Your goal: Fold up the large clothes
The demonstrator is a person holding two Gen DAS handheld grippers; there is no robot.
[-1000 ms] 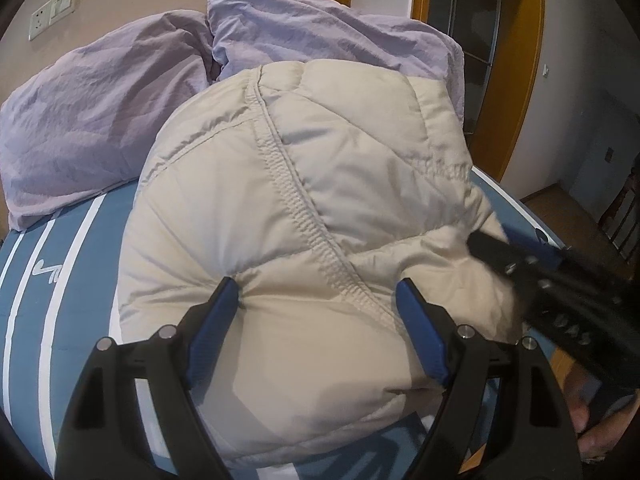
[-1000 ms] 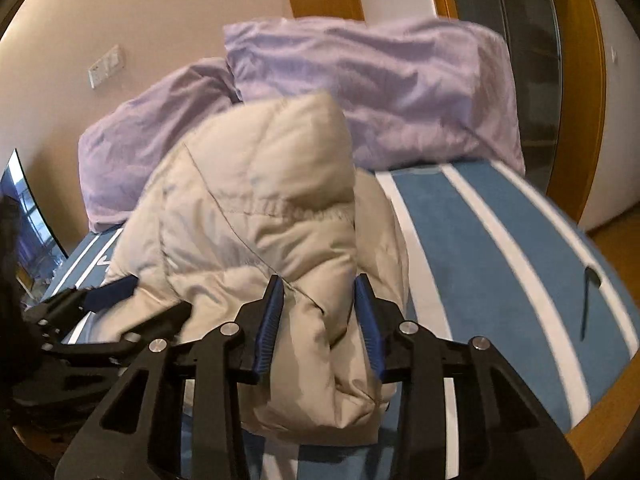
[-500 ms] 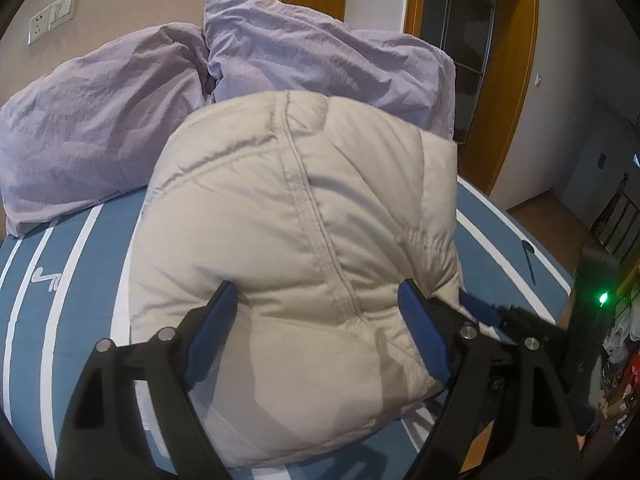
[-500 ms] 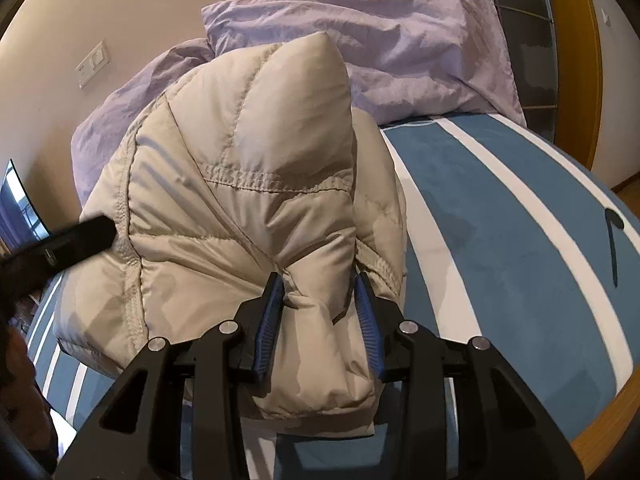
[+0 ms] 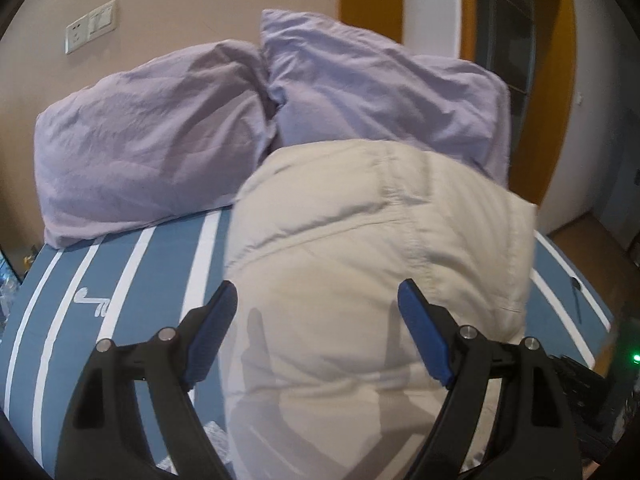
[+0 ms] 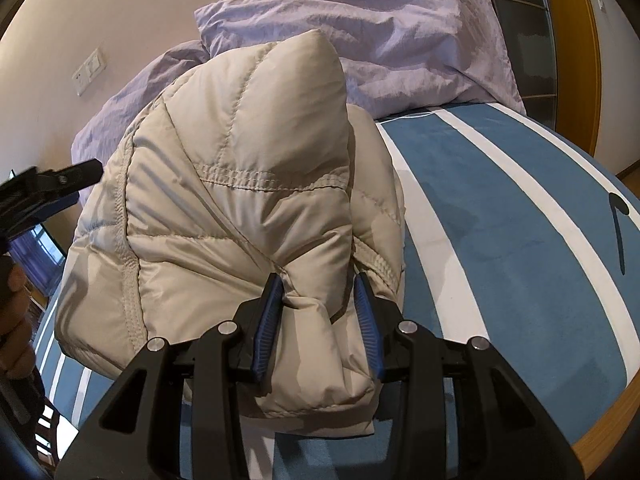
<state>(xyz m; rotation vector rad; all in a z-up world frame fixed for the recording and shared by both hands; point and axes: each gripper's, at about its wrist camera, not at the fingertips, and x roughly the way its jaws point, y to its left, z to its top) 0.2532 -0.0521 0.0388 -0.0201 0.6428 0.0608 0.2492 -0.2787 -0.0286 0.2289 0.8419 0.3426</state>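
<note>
A beige quilted down jacket (image 5: 380, 240) lies bundled on the blue-and-white striped bed (image 5: 152, 272). My left gripper (image 5: 316, 312) hovers just above its near end, jaws wide open. Its finger shadows fall on the fabric and the pads do not touch it. In the right wrist view the jacket (image 6: 240, 184) stands up in a puffy fold. There my right gripper (image 6: 318, 300) is shut on a thick fold at its near edge, both blue pads pressing into the cloth. The left gripper (image 6: 56, 184) shows at the far left, apart from the jacket.
Two lilac pillows (image 5: 152, 160) (image 5: 380, 92) lean against the wall behind the jacket. The bed's wooden edge (image 6: 580, 432) runs at the lower right. An orange door frame (image 5: 560, 80) stands at the back right. A person's hand (image 6: 16, 320) is at the left edge.
The left gripper has drawn back and up from the jacket, which now sits farther to its right. The right gripper has lowered with the fold in its grip, then stayed still.
</note>
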